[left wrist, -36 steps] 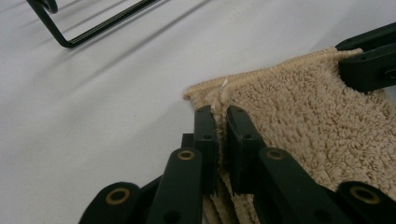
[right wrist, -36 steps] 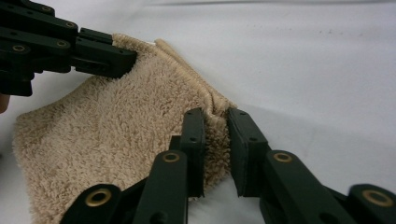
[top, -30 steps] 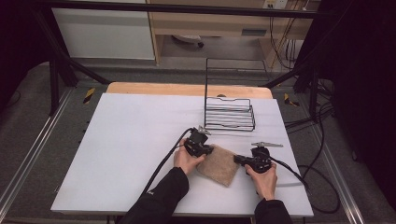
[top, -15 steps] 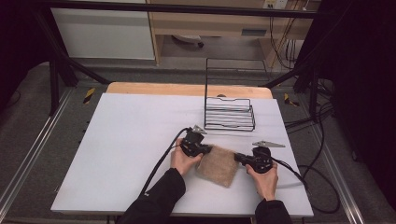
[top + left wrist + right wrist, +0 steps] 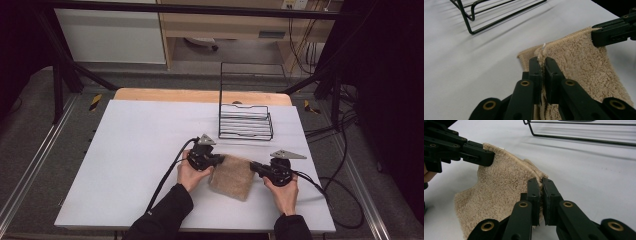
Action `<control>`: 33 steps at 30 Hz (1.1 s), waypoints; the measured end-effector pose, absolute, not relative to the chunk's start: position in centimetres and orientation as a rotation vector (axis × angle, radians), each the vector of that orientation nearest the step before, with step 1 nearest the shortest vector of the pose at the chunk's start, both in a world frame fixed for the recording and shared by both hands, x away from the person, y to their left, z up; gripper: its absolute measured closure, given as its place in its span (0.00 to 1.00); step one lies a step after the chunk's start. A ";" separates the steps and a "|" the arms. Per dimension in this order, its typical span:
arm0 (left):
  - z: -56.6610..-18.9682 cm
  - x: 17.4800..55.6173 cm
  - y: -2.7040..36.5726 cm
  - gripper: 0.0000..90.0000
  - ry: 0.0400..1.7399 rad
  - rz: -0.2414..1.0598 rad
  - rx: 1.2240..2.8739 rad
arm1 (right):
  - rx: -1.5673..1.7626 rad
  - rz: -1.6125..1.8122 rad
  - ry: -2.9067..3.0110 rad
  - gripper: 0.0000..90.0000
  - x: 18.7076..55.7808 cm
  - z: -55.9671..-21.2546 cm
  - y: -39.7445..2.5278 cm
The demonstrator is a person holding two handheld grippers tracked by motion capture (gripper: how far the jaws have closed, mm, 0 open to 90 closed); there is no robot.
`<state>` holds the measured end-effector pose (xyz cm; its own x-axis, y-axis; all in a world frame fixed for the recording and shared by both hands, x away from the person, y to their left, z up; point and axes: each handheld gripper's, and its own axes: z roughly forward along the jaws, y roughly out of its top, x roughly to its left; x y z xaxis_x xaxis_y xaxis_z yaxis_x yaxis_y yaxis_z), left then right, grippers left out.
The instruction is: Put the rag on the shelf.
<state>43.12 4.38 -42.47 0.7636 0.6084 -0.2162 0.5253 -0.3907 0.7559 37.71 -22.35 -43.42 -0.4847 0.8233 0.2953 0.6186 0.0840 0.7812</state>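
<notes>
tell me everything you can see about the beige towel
The beige towel is a small terry cloth with a looped pile and a stitched hem along its top edge. It lies near the front of the white table, in front of the black wire rack. The left gripper pinches one top corner and the right gripper the other, lifting that edge while the lower part appears to rest on the table.

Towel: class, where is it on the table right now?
In the high view the towel lies near the table's front edge, between the two hand-held grippers, in front of the wire rack.
</notes>
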 end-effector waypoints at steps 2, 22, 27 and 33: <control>-42.4 42.9 4.6 0.94 0.845 0.129 2.066 | 1.442 1.356 2.139 0.95 37.7 -43.3 -22.3; -40.6 40.8 5.7 0.94 0.800 0.191 1.988 | 1.298 1.348 2.125 0.96 36.4 -41.0 -21.5; -40.1 40.4 6.0 0.94 0.792 0.198 1.971 | 1.266 1.353 2.116 0.96 36.2 -40.4 -21.4; -39.5 40.0 6.4 0.94 0.787 0.215 1.947 | 1.213 1.346 2.104 0.96 35.9 -39.6 -21.1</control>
